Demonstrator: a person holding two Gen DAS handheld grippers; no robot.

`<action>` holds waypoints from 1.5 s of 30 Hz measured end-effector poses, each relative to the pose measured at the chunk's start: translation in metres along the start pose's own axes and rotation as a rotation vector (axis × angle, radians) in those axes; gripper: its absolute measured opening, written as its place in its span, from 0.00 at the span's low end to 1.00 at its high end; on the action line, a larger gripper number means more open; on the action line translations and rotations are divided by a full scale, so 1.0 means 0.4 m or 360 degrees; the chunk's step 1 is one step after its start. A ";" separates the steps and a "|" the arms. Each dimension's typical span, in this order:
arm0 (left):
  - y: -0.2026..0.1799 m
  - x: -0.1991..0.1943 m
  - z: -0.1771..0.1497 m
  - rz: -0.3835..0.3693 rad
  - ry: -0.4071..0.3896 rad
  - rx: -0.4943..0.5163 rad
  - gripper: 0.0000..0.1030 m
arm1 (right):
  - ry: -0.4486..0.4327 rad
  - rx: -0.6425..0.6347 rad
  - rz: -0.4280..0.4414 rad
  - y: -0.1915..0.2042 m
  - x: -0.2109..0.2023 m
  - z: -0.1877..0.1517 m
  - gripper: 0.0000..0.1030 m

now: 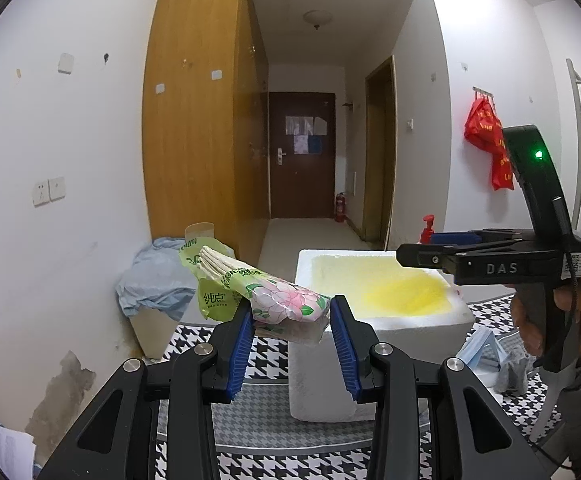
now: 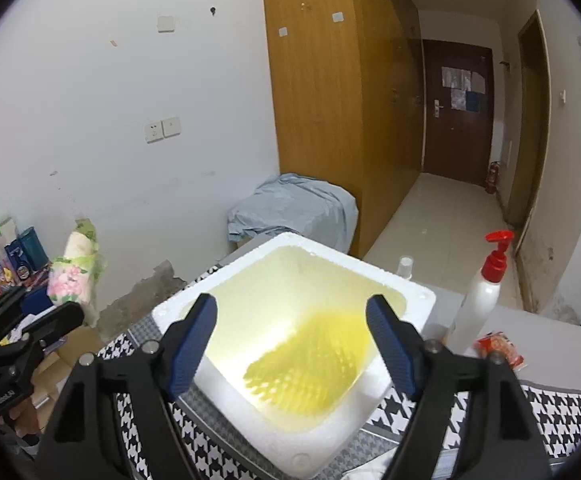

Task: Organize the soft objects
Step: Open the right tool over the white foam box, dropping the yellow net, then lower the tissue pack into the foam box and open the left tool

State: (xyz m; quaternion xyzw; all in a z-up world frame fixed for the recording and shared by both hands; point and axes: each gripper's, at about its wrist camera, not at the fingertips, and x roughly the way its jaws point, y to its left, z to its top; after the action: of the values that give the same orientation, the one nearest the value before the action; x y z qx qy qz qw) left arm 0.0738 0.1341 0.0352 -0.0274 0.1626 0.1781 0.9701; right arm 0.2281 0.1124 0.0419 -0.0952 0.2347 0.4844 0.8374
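Left wrist view: left hand-held gripper (image 1: 290,330) lifting a tissue pack (image 1: 266,292) beside a foam box (image 1: 460,320).

Blue pads of the left hand-held gripper flank the flowered end of the tissue pack; the left pad presses its wrapper, while contact at the right pad is hard to judge through the fisheye distortion, so the grip appears only partly closed on it. The pack is raised above the houndstooth-covered counter (image 1: 266,348), tilted with its green open end up and away, just left of the white foam box with its yellow-stained interior. The right hand-held gripper (image 2: 290,340) hangs over the box opening with jaws spread wide and nothing between them. A red-pump bottle (image 2: 480,300) stands on the counter right of the box; a blue cloth (image 2: 290,208) lies heaped behind it.
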 end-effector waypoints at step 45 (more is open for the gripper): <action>-0.012 0.130 0.059 -0.0296 0.0094 0.0055 0.39 | -0.0121 0.0102 0.0014 -0.061 -0.184 -0.154 0.92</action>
State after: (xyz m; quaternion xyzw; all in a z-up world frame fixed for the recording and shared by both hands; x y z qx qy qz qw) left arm 0.1288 0.1496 0.0408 -0.0310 0.1909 0.0835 0.9776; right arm 0.1994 0.0194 0.0222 -0.0490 0.2186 0.4836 0.8462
